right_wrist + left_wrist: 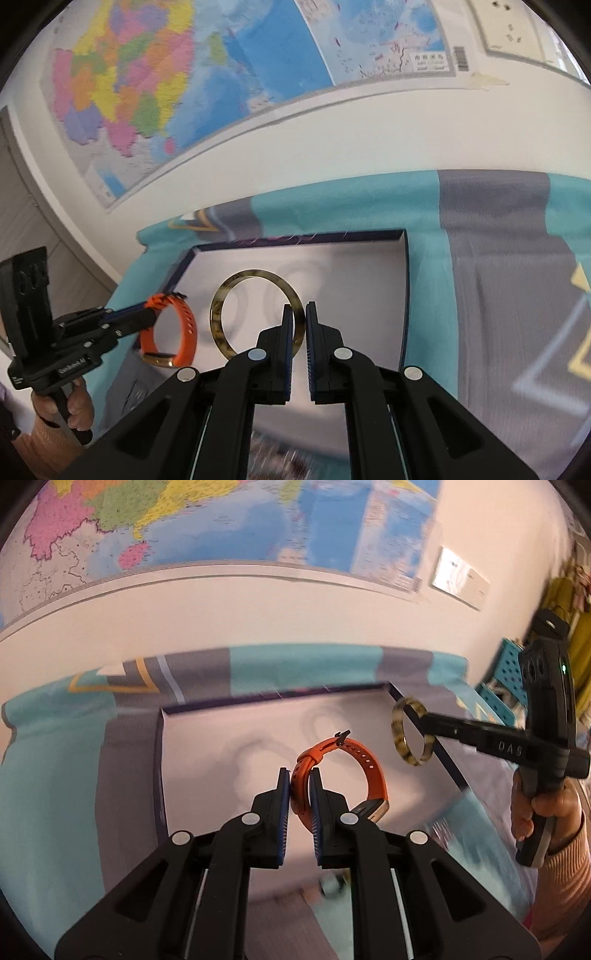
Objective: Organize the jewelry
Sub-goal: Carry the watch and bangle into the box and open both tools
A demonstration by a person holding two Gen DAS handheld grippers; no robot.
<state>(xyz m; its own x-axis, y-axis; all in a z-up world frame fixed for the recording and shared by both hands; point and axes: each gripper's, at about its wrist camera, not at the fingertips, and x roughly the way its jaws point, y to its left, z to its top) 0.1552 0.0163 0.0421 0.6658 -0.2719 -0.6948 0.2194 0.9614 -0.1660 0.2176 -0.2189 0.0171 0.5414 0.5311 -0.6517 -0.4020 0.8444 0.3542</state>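
Left gripper (300, 781) jaws clench an orange watch (364, 771); right gripper (300, 317) jaws clench a tortoiseshell bangle (221, 314), both above the open box (404, 295)

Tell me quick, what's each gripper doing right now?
Left gripper: closed on the orange watch, held above the box.
Right gripper: closed on the bangle.

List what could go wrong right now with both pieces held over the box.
1. The left gripper pinches only the strap of the orange watch; its heavy case hangs below and could slip out.
2. The right gripper grips the tortoiseshell bangle by its thin rim over the box edge, so it could twist free and drop outside.
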